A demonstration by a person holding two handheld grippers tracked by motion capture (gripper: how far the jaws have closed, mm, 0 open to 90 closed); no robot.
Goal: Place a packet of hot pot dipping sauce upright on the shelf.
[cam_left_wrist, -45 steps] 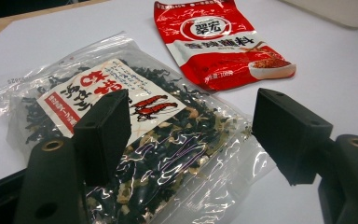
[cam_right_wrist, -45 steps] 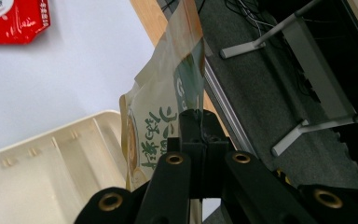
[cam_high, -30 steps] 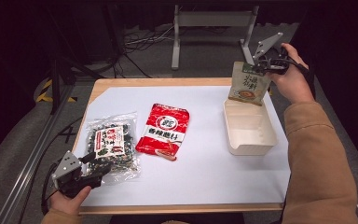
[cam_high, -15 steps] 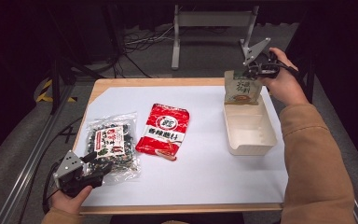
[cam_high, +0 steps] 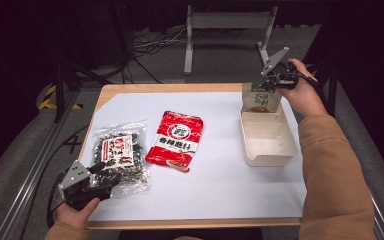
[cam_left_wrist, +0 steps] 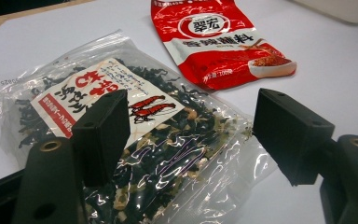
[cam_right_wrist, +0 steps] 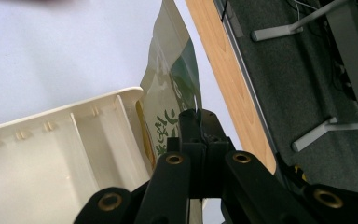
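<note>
A: If u start w/ the high view, what's where?

B: White worktop (cam_high: 220,195). Right claw (cam_high: 275,80) at the far right corner, pinching the top of a green-and-cream pouch (cam_high: 260,97). Pouch hangs upright, bottom end dipping into the far end of the cream tray (cam_high: 270,150). Long side runs up-down, so I'd guess it goes down into the tray & tips over toward the person.

A: And the left one?

B: Left claw (cam_high: 102,177) sits at the near left corner, right at the near edge of the clear bag of dark dried bits (cam_high: 117,155). Red packet (cam_high: 175,137) lies flat just beside that bag, mid worktop. Left hand is way nearer both; tray's well apart from them.

A: Left gripper view?

B: Claw spread wide, nothing in it. Clear bag (cam_left_wrist: 121,140) lies btwn & past the jaws, corner pointing at the cam. Its label has red writing & two red shrimp pics. Red packet (cam_left_wrist: 214,42) farther off: Chinese words, "100g" small print, a bowl pic. Can't read the rest for sure.

A: Right gripper view?

B: Jaws pressed together on the pouch (cam_right_wrist: 172,93) top edge. Green writing on it, too bent to read. Tray wall (cam_right_wrist: 74,135) touches the pouch side, I think.
</note>
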